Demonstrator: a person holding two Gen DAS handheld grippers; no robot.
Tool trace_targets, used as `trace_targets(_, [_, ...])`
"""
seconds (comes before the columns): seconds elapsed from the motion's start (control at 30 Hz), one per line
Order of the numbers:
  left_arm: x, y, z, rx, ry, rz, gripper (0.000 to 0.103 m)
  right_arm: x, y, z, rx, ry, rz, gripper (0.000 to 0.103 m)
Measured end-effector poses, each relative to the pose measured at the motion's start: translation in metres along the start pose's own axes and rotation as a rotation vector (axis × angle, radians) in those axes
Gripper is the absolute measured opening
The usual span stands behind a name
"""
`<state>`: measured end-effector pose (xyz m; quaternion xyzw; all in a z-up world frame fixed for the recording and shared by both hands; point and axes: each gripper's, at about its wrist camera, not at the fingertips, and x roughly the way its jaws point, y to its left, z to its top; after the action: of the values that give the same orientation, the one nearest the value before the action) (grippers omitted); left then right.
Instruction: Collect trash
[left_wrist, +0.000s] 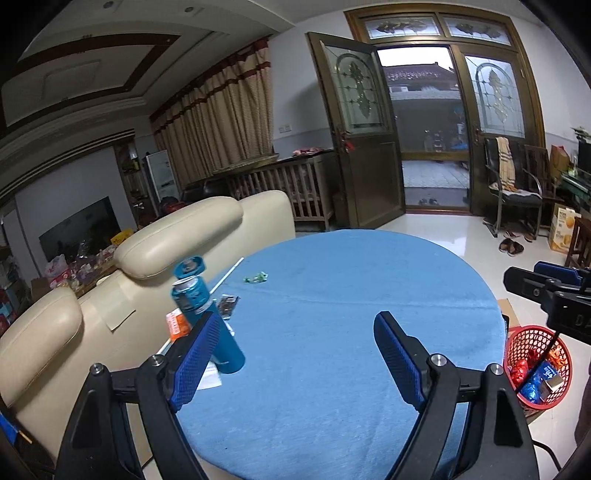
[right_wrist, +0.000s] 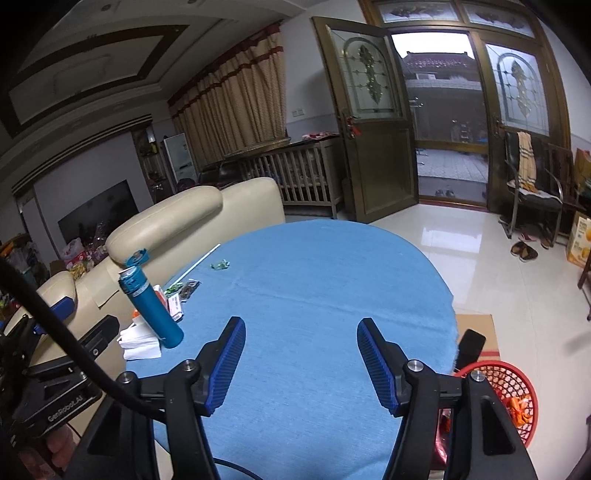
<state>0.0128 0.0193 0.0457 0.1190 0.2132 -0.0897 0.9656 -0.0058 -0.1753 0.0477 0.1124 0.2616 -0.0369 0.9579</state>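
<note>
both tongs hover above the round blue table (left_wrist: 332, 332), pointing across it toward the open door. left gripper (left_wrist: 291, 354): jaws spread wide, nothing between the pads. right gripper (right_wrist: 301, 363): jaws apart and likewise empty, with only bare cloth beneath.

task items: a small green wrapper (left_wrist: 255, 277) lies ahead and left of the left tongs, well beyond the tips. nearer, just past the left finger, a teal bottle (left_wrist: 207, 317) stands tilted with its lid flipped open; beside it lie an orange-and-white packet (left_wrist: 176, 325), a dark wrapper (left_wrist: 227, 305) and white paper (right_wrist: 140, 341). a white straw (left_wrist: 229, 274) lies along the table edge by the sofa (left_wrist: 177, 240).

receptacle: the red basket (left_wrist: 535, 365) sits on the floor down and right of both tongs, already holding coloured wrappers.

step in hand, as judged: reaching for the next scrap. a good approach would lower the tips flat to the cloth, straddle the green wrapper and close fully, since thin foil slips easily. the bottle is best skirted; it looks easy to topple.
</note>
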Motion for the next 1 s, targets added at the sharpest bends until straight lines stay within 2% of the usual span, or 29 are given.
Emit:
trace_targets(0.27, [-0.009, 0.030, -0.005, -0.054, -0.015, 0.054, 0.087, -0.001, 0.036, -0.004, -0.057, -0.042, -0.020, 0.067])
trace_targets(0.43, [-0.015, 0.043, -0.010, -0.080, -0.013, 0.080, 0.087, 0.002, 0.052, -0.011, -0.083, -0.039, -0.014, 0.067])
trace_targets(0.63, [-0.024, 0.053, -0.014, -0.090, -0.025, 0.122, 0.087, 0.000, 0.058, -0.017, -0.090, -0.046, 0.002, 0.067])
trace_targets(1.0, [-0.028, 0.055, -0.017, -0.093, -0.016, 0.147, 0.087, -0.003, 0.060, -0.023, -0.078, -0.052, 0.002, 0.067])
